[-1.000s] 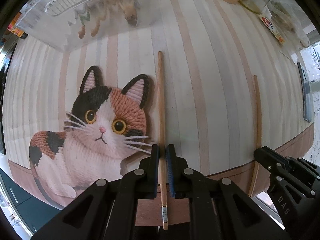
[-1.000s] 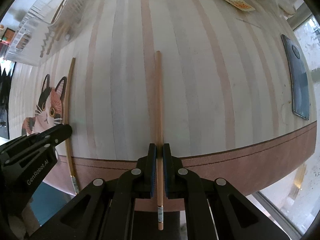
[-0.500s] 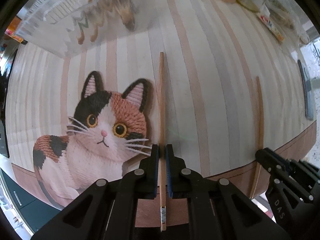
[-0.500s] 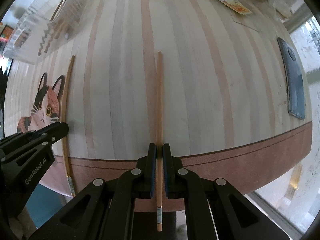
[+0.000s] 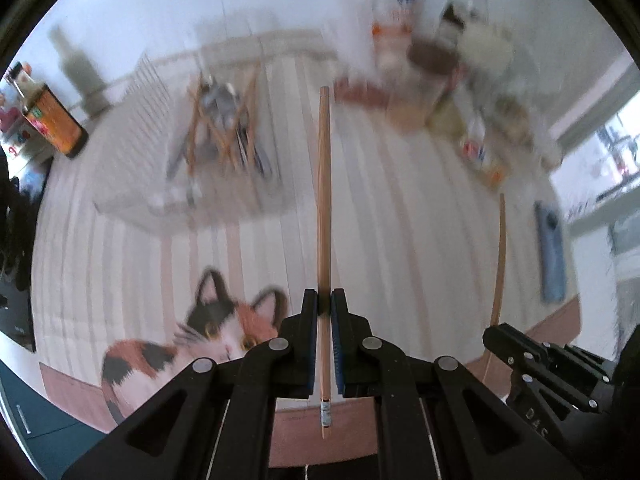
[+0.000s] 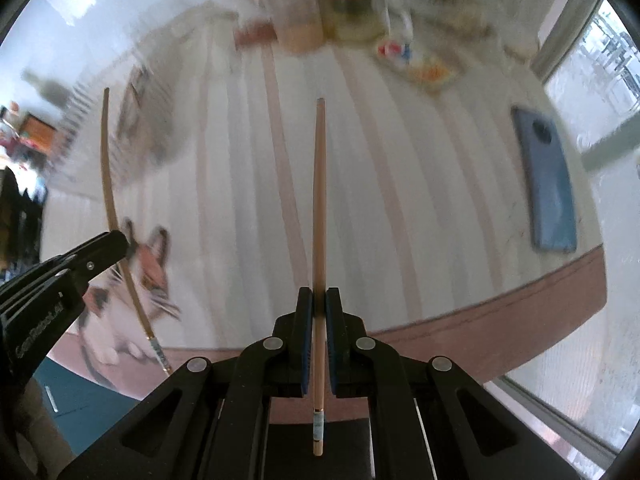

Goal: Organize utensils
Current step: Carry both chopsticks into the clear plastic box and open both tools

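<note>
My left gripper (image 5: 324,300) is shut on a wooden chopstick (image 5: 324,200) that points forward, lifted above the striped tablecloth (image 5: 400,220). My right gripper (image 6: 319,298) is shut on a second wooden chopstick (image 6: 318,200), also lifted. Each gripper shows in the other's view: the right gripper (image 5: 532,360) with its chopstick (image 5: 500,256), the left gripper (image 6: 68,276) with its chopstick (image 6: 110,200). A clear plastic bin (image 5: 192,160) holding several wooden and metal utensils (image 5: 224,132) lies ahead on the left, blurred.
A cat-shaped mat (image 5: 192,344) lies near the front edge. A blue phone (image 6: 548,188) lies at the right. Jars and packets (image 5: 432,72) crowd the back of the table. A dark bottle (image 5: 52,120) stands at the far left. The table's brown edge (image 6: 500,320) is near.
Both grippers have risen and tilted up with their chopsticks off the table. The view now takes in the bin, the jars and the wall, with motion blur.
</note>
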`<state>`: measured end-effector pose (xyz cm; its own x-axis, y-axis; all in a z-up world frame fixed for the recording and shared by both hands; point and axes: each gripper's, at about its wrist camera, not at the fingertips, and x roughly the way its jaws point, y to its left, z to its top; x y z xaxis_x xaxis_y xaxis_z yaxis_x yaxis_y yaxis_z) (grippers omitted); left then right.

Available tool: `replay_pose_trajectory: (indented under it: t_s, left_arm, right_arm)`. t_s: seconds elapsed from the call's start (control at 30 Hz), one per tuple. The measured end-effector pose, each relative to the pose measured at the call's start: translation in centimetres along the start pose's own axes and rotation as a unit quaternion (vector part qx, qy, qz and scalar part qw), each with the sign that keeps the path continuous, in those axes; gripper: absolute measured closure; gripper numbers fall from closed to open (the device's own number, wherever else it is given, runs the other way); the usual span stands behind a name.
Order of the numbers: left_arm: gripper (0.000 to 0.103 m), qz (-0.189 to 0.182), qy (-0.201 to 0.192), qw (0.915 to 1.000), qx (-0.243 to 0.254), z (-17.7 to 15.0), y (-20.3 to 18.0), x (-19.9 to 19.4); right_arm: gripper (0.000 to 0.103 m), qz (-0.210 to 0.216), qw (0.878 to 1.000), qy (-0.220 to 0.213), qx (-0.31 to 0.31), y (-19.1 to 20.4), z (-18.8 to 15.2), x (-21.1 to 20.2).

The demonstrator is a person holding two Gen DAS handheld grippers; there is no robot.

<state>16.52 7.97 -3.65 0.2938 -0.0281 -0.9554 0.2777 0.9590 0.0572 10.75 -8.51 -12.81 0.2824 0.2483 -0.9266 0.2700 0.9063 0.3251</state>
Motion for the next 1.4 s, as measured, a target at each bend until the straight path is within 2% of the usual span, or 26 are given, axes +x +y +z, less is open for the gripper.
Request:
replay_pose_trajectory:
  t_s: [0.13, 0.27, 0.5, 0.63, 0.77, 0.93, 1.13, 1.2, 1.23, 1.27, 1.3, 1.33, 1.4]
  left_arm:
    - [0.099, -0.003, -0.035, 0.9992, -0.018, 3.1, 1.6, -3.2]
    - [0.099, -0.006, -0.064, 0.9968, -0.049, 7.0, 4.5, -6.3]
    - [0.099, 0.013, -0.071, 0.9937, -0.086, 12.4, 10.5, -7.6]
    - [0.099, 0.014, -0.034, 0.9942, -0.101, 15.5, 13.7, -5.0]
    - [0.099, 0.019, 0.008, 0.9942, -0.106, 17.2, 15.5, -1.6]
    - [0.099, 0.016, 0.057, 0.9915, -0.116, 18.1, 17.2, 2.7]
    - [0.094, 0.029, 0.074, 0.9892, -0.123, 17.9, 18.3, 3.7]
    - [0.093, 0.037, 0.068, 0.9893, -0.124, 17.7, 18.6, 3.2]
    - [0.09, 0.044, 0.063, 0.9894, -0.124, 17.5, 18.6, 2.8]
    - [0.086, 0.049, 0.059, 0.9893, -0.124, 17.5, 18.8, 2.6]
    - [0.073, 0.055, 0.049, 0.9896, -0.124, 17.2, 18.9, 2.0]
    - [0.057, 0.061, 0.038, 0.9897, -0.124, 17.0, 18.9, 1.6]
    - [0.037, 0.082, 0.01, 0.989, -0.123, 16.3, 19.1, 0.4]
  right_arm:
    - [0.096, 0.026, 0.999, -0.037, -0.014, 1.6, 3.2, -3.8]
    - [0.096, 0.062, 0.995, -0.068, -0.039, 4.6, 7.9, -6.9]
    - [0.096, 0.117, 0.987, -0.08, -0.077, 11.5, 15.8, -7.1]
    - [0.096, 0.133, 0.985, -0.057, -0.092, 15.8, 19.9, -4.6]
    - [0.096, 0.128, 0.986, -0.026, -0.102, 19.5, 22.6, -0.8]
    - [0.096, 0.113, 0.987, 0.003, -0.111, 21.9, 23.9, 3.5]
    - [0.096, 0.11, 0.986, 0.05, -0.113, 23.0, 24.2, 6.7]
    - [0.091, 0.105, 0.986, 0.064, -0.109, 23.0, 24.1, 7.2]
    - [0.087, 0.103, 0.987, 0.066, -0.108, 22.8, 24.0, 7.2]
    - [0.079, 0.095, 0.987, 0.063, -0.109, 22.7, 23.8, 7.0]
    - [0.073, 0.091, 0.988, 0.059, -0.111, 22.6, 23.6, 7.0]
    - [0.071, 0.089, 0.988, 0.053, -0.111, 22.3, 23.4, 6.7]
    - [0.061, 0.083, 0.989, 0.042, -0.115, 21.9, 22.7, 6.0]
